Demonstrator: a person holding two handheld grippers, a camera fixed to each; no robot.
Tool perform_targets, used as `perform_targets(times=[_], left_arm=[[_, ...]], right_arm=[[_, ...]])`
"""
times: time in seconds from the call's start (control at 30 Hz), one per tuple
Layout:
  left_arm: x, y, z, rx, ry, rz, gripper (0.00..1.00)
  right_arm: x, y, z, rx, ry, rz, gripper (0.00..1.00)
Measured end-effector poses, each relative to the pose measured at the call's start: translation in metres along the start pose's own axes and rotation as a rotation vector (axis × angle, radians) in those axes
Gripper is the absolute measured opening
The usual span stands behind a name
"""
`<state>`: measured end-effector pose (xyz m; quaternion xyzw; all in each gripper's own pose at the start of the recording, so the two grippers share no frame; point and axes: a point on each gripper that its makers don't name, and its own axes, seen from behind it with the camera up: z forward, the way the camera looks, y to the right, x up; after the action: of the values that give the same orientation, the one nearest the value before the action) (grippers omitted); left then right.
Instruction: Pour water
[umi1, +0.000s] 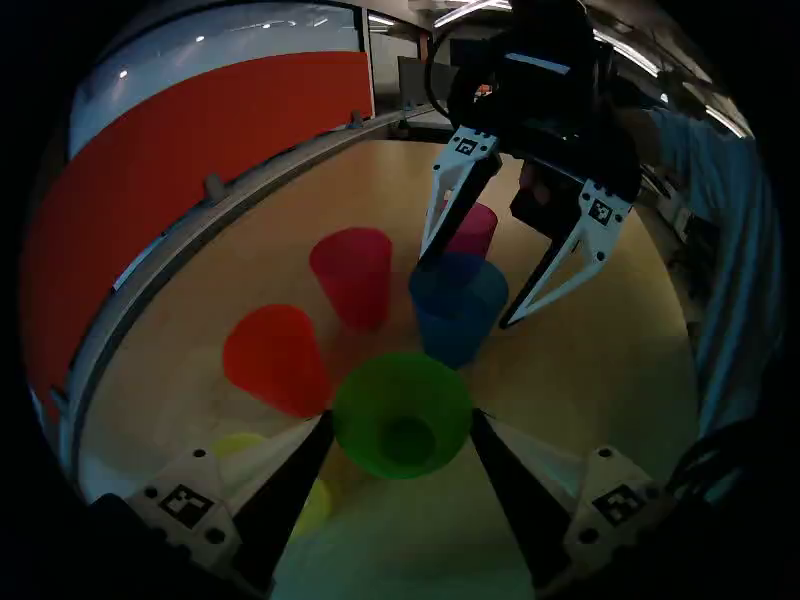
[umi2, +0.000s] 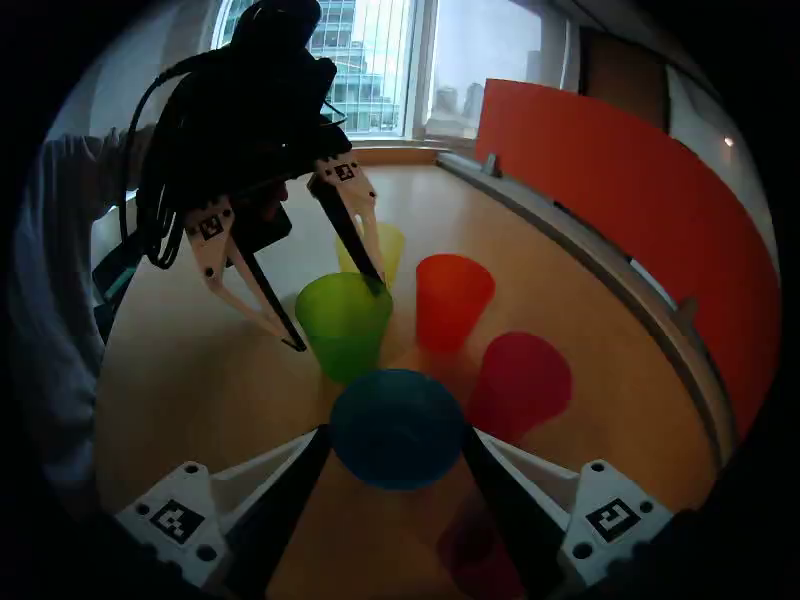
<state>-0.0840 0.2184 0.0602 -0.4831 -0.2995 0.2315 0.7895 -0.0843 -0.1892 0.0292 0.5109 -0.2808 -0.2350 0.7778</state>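
- The left gripper (umi1: 400, 420) is hovering low over the tabletop (umi1: 600, 380), with its jaws spread wide.
- The green cup (umi1: 402, 415) is standing mouth up between those jaws, and both fingertips are meeting its wall. I cannot tell whether they are pressing on it.
- The right gripper (umi2: 395, 431) is facing the left one from across the cluster of cups, with its jaws likewise spread.
- The blue cup (umi2: 397, 428) is sitting between the right jaws, with a fingertip at each side. Here too I cannot tell whether there is a firm grip.
- Green and blue cups are standing just beside each other at the middle of the cluster, both resting on the tabletop.
- In the left gripper view, the red cup (umi1: 352, 275) and orange cup (umi1: 275, 358) are standing to the left of the held pair. The pink cup (umi1: 472, 230) is standing behind the blue cup, and the yellow cup (umi1: 240, 445) is partly hidden by the near left finger.
- I cannot tell whether any cup is holding water.
- An orange panel (umi2: 640, 170) is running along the tabletop's far edge.
- A person's sleeve (umi2: 50, 300) is showing behind the left gripper in the right gripper view.
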Motion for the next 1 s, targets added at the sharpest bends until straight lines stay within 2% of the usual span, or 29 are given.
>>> perform_targets(times=[0.23, 0.37, 0.7, 0.87, 1.0], left_arm=[[-0.001, 0.0, 0.004, 0.006, 0.002, -0.008, 0.98], [0.001, -0.003, 0.005, 0.02, 0.01, -0.016, 0.89], [0.001, -0.003, 0.003, 0.013, 0.018, -0.043, 0.89], [0.001, -0.004, 0.0, 0.017, 0.02, -0.042, 0.89], [0.001, -0.003, -0.002, 0.015, 0.027, -0.046, 0.89]], right_arm=[[0.0, 0.0, 0.003, 0.0, -0.002, 0.0, 1.0], [0.0, 0.001, 0.004, -0.002, -0.002, -0.005, 1.0], [0.0, 0.001, 0.007, -0.004, -0.001, -0.005, 1.0], [-0.001, 0.002, 0.01, -0.013, -0.001, -0.008, 0.94], [-0.001, 0.002, 0.01, -0.015, 0.005, -0.011, 0.94]])
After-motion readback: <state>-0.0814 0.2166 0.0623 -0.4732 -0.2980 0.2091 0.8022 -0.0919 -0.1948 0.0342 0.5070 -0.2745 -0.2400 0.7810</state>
